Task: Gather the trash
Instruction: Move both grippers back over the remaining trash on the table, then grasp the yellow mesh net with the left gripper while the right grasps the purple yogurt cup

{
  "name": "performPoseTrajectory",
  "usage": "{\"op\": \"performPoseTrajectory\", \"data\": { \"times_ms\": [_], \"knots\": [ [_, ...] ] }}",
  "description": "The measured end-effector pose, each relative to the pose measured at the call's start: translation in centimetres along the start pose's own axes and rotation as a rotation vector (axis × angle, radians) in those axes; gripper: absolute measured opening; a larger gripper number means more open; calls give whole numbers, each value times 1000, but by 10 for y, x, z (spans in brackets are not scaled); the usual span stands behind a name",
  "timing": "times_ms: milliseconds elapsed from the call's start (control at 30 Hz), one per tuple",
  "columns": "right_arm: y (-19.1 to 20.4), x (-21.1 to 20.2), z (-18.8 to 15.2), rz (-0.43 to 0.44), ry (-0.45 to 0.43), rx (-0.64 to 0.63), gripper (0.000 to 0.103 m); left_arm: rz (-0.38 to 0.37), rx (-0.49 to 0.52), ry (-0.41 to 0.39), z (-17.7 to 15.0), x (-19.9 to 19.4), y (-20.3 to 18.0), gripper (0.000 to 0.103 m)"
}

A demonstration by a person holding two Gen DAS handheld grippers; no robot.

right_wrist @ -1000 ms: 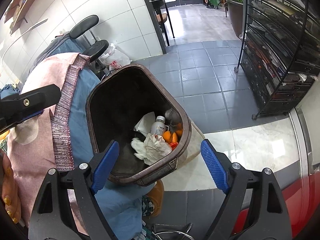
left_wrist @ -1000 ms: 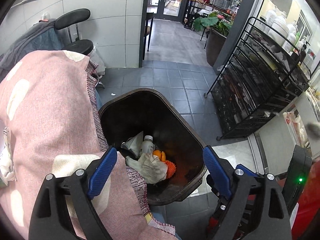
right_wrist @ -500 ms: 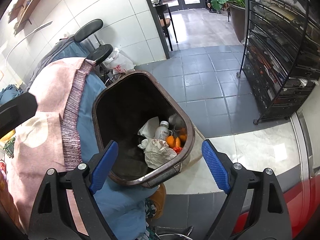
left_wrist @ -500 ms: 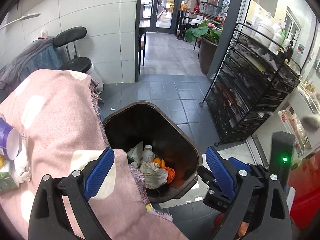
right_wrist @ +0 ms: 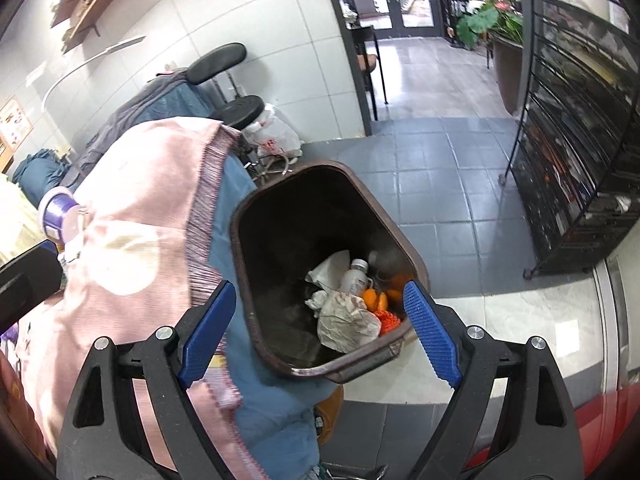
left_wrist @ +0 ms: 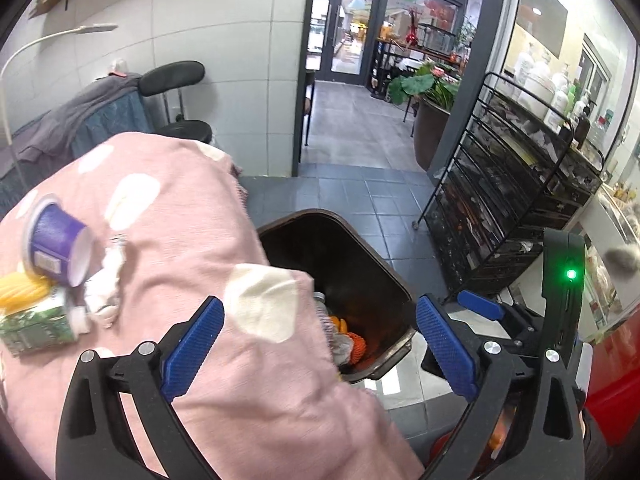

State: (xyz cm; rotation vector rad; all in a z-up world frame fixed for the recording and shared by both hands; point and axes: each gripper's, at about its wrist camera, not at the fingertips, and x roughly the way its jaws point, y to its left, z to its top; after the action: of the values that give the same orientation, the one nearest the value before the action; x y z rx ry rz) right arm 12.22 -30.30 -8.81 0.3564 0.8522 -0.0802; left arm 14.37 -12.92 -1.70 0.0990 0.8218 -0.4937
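Note:
A dark brown trash bin (right_wrist: 240, 240) stands on the floor beside a table under a pink cloth (left_wrist: 180, 208). It holds crumpled paper (right_wrist: 346, 322), a small bottle (right_wrist: 354, 278) and orange scraps (right_wrist: 378, 300). On the cloth lie a purple cup (left_wrist: 56, 240) on its side, a green carton (left_wrist: 36, 326), a crumpled tissue (left_wrist: 106, 284) and something yellow (left_wrist: 20, 288). My left gripper (left_wrist: 318, 346) is open and empty above the cloth's edge. My right gripper (right_wrist: 318, 338) is open and empty above the bin. The bin also shows in the left wrist view (left_wrist: 384, 280).
A black wire rack (left_wrist: 520, 200) stands on the right. A black stool (right_wrist: 236, 108) and a white plastic bag (right_wrist: 276, 136) sit behind the bin. A blue cloth (right_wrist: 276, 412) hangs under the pink one. Grey tiled floor (right_wrist: 440, 168) leads to a doorway.
My left gripper has risen and pulled back over the table, bringing the cup, carton and tissue into view. My right gripper has lifted slightly above the bin. Both stay open.

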Motion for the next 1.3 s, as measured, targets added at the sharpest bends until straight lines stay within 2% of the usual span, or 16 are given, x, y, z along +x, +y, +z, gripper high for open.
{"op": "performPoseTrajectory", "data": {
  "times_ms": [200, 367, 633, 833, 1033, 1167, 1300],
  "knots": [
    [27, -11, 7, 52, -25, -49, 85, 30, -47, -37, -6, -19, 19, 97],
    [56, -18, 14, 118, -30, -108, 85, 51, -131, -58, -16, -33, 43, 97],
    [121, -17, 22, 242, -16, -259, 85, 184, -132, -113, -35, -62, 71, 97],
    [175, -17, 24, 347, 1, -376, 85, 257, -232, -104, -49, -79, 131, 97],
    [224, -8, 30, 391, 13, -475, 85, 314, -347, -119, -51, -96, 188, 97],
    [264, 7, 33, 375, 40, -615, 85, 339, -367, -99, -45, -97, 222, 93],
    [298, 28, 43, 369, 83, -692, 85, 315, -388, -53, -33, -88, 251, 86]
  ]
}}
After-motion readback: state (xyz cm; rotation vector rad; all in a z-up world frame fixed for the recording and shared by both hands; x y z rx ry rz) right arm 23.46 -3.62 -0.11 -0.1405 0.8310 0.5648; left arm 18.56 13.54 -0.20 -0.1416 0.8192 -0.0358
